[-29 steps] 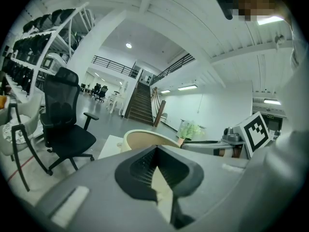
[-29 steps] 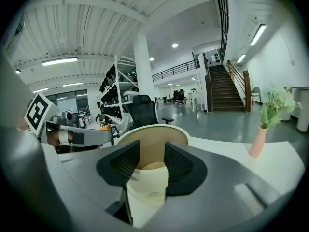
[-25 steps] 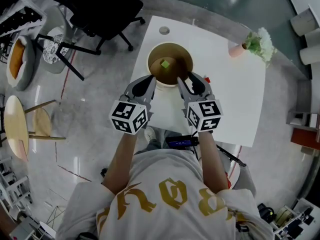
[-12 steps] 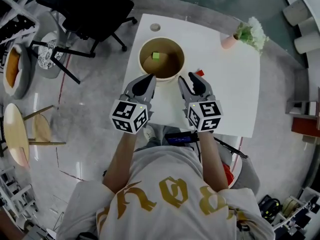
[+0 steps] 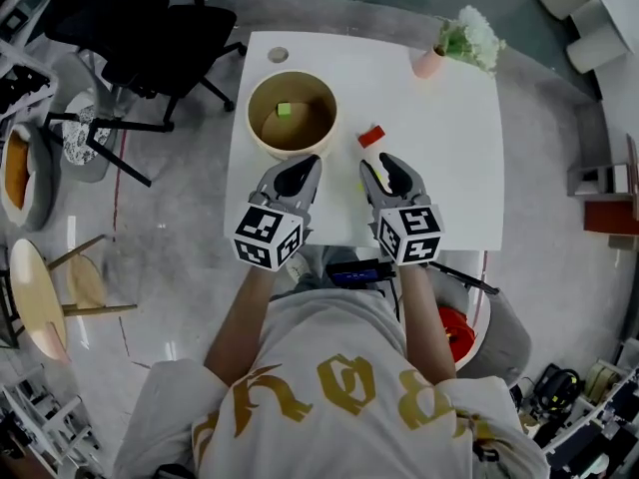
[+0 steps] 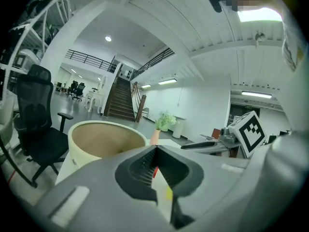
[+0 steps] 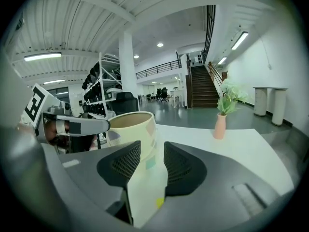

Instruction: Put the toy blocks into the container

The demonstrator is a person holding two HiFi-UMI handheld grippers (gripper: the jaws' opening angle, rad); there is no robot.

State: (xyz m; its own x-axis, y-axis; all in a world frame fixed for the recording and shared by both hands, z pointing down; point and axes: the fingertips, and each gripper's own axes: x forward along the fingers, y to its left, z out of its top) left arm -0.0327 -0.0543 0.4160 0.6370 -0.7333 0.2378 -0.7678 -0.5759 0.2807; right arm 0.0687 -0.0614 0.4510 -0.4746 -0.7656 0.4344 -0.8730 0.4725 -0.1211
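A round cream container (image 5: 268, 93) stands at the left back of the white table (image 5: 449, 168), with a green block (image 5: 284, 110) inside it. To its right a red block (image 5: 370, 136) lies on the table. Both grippers hover over the table's near part, pointing at the container. My left gripper (image 5: 306, 166) is just short of the container's near rim (image 6: 104, 139); its tips meet with nothing between them (image 6: 155, 148). My right gripper (image 5: 383, 168) is open and empty (image 7: 152, 146), just behind the red block. A small yellow block (image 7: 159, 202) lies on the table below the jaws.
A plant in a pink vase (image 5: 439, 53) stands at the table's back right corner. A small round disc (image 5: 278, 55) lies behind the container. A black office chair (image 5: 150, 28) stands off the table's left back, and a wooden stool (image 5: 30, 287) on the floor at far left.
Both grippers have drawn back from the container's rim toward the table's near edge. The red block, earlier half hidden by the right gripper, now shows in full.
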